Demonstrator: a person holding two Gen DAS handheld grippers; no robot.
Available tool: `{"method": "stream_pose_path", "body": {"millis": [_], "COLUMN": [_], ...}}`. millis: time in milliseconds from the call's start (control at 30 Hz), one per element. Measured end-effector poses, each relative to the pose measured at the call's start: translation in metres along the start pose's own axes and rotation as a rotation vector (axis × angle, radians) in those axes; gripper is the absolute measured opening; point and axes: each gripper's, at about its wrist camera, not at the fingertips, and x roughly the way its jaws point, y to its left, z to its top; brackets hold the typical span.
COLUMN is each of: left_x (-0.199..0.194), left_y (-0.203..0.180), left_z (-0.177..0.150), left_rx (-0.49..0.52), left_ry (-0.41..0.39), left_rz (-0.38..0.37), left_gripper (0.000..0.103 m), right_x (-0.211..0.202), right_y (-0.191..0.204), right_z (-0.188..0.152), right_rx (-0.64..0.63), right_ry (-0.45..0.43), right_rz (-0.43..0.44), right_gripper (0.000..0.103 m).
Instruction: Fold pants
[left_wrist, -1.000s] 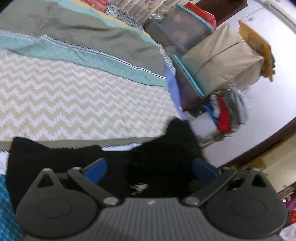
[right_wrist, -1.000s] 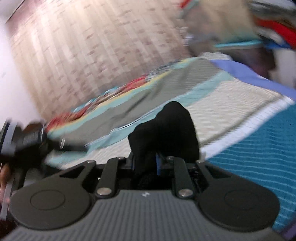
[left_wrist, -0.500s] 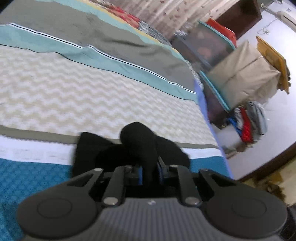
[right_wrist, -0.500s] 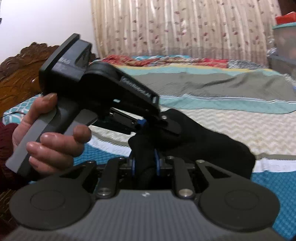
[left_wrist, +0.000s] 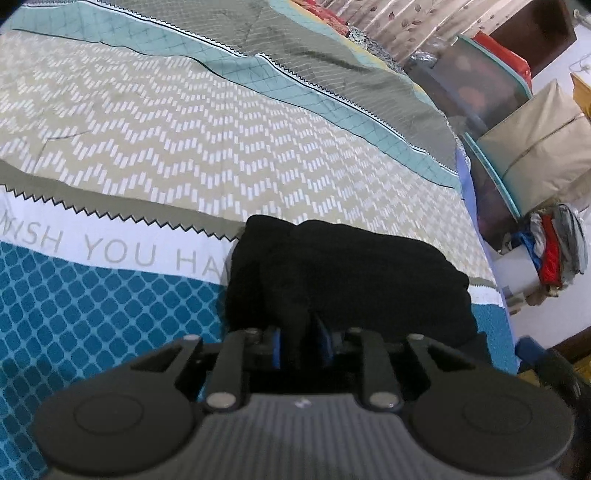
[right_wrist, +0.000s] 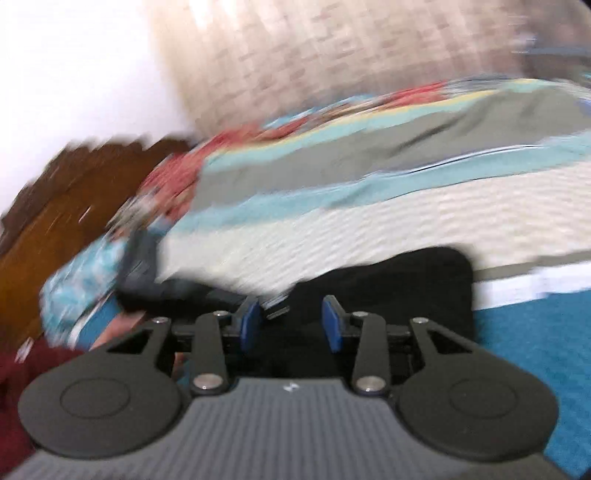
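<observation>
The black pants (left_wrist: 351, 273) lie bunched on the bed's teal and chevron cover (left_wrist: 110, 295), near its right edge. My left gripper (left_wrist: 301, 332) pinches a ridge of the black cloth between its blue pads, and its jaws are opening slightly. In the blurred right wrist view, the pants (right_wrist: 406, 280) lie just beyond my right gripper (right_wrist: 291, 317). Its jaws are opening: the blue pads stand apart and nothing is pinched between them, only cloth behind the gap. A dark blurred shape (right_wrist: 140, 266) at the left looks like the left gripper.
Past the bed's right edge stand stacked storage boxes (left_wrist: 480, 92), a beige bag (left_wrist: 535, 147) and a pile of clothes (left_wrist: 554, 251). A wooden headboard (right_wrist: 55, 206) and a curtain (right_wrist: 332, 55) lie beyond. A maroon sleeve (right_wrist: 22, 369) is at lower left.
My left gripper went from wide open to closed on a fold of the pants and sank toward the bed. My right gripper's pads parted off the cloth they held, and its view swung.
</observation>
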Motion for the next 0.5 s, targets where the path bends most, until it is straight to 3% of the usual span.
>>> {"method": "stream_pose_path", "body": {"millis": [133, 233, 300, 433, 500], "left_x": [-0.005, -0.010, -0.020, -0.053, -0.060], "left_y": [0.002, 0.000, -0.002, -0.002, -0.017], "left_z": [-0.003, -0.005, -0.004, 0.013, 0.025], "left_rx": [-0.004, 0.009, 0.019, -0.038, 0.004], "left_ry": [-0.004, 0.005, -0.018, -0.112, -0.143], "left_rz": [0.010, 0.032, 0.058, 0.044, 0.041], "left_gripper": [0.027, 0.036, 0.039, 0.039, 0.039], "right_x": [-0.014, 0.000, -0.006, -0.029, -0.035], "right_y": [-0.042, -0.045, -0.031, -0.028, -0.025], "right_z": [-0.001, -0.034, -0.043, -0.034, -0.028], "right_rx": [0.074, 0.044, -0.013, 0.028, -0.005], "right_ry": [0.051, 0.256, 0.236, 0.169, 0.144], "right_rz": [-0.126, -0.129, -0.134, -0.112, -0.116], "right_gripper": [0.041, 0.043, 0.043, 0.043, 0.043]}}
